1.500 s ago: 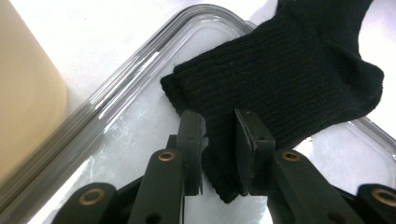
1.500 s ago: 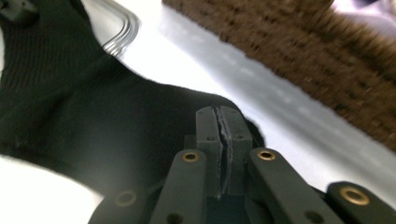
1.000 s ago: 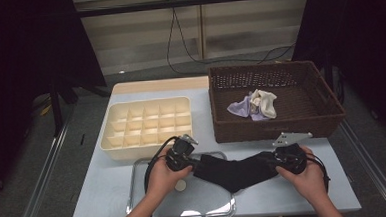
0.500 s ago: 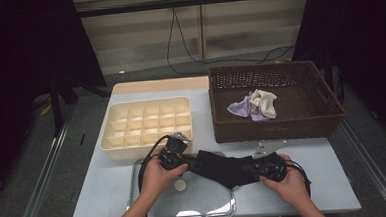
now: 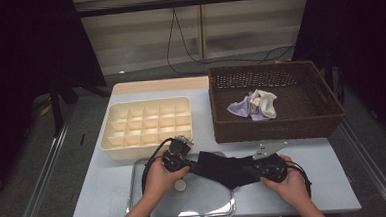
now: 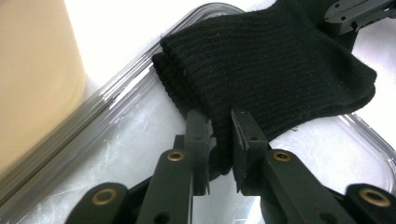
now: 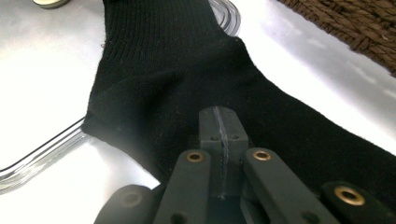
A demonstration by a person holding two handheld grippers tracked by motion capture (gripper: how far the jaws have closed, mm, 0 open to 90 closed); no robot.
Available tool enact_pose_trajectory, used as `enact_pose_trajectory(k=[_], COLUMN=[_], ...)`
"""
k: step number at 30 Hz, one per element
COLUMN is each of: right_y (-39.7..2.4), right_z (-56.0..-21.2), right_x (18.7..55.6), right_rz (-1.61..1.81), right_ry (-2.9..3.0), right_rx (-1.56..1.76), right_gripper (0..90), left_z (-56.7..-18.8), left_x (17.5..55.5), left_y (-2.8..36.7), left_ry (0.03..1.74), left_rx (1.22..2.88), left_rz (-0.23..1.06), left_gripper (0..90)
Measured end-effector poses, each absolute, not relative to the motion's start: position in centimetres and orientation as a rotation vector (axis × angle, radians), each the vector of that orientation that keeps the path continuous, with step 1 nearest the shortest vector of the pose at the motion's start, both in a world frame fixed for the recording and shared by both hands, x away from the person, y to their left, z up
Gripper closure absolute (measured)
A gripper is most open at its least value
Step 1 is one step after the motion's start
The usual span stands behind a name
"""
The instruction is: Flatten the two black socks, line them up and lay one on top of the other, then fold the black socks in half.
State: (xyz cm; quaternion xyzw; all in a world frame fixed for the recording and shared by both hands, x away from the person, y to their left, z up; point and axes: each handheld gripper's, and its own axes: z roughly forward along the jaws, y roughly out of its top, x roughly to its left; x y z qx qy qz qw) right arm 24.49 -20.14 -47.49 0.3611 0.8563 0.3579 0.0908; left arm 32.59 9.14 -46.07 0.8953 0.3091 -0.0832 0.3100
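A black sock (image 5: 229, 167) lies stretched left to right across the near tabletop (image 5: 330, 181), over a steel tray's (image 5: 135, 191) right end. The left claw (image 5: 193, 164) pinches its cuff; the right claw (image 5: 248, 171), jaws together, grips its foot.

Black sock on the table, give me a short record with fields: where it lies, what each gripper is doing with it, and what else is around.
item: black sock
place: stretched across the far edge of the metal tray on the table
left gripper: jaws have just been closing, ribbed cuff end between them
right gripper: shut on the other end of the sock
behind, left: cream divided box, compartments look bare
behind, right: brown wicker basket with a pale bundle of cloth
on the tray: small round disc
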Motion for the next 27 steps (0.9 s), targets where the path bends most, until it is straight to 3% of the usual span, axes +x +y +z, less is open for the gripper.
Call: enact_pose_trajectory(k=[27], right_y=[-16.9], right_z=[-46.8], right_x=[25.4], right_rz=[1.166], right_ry=[2.588], right_rx=[0.985], right_gripper=[89.1], left_z=[-42.4], left_x=[33.7], left_y=[9.8], left_ry=[0.778], left_rx=[2.284], left_rz=[-0.337], left_gripper=[80.0])
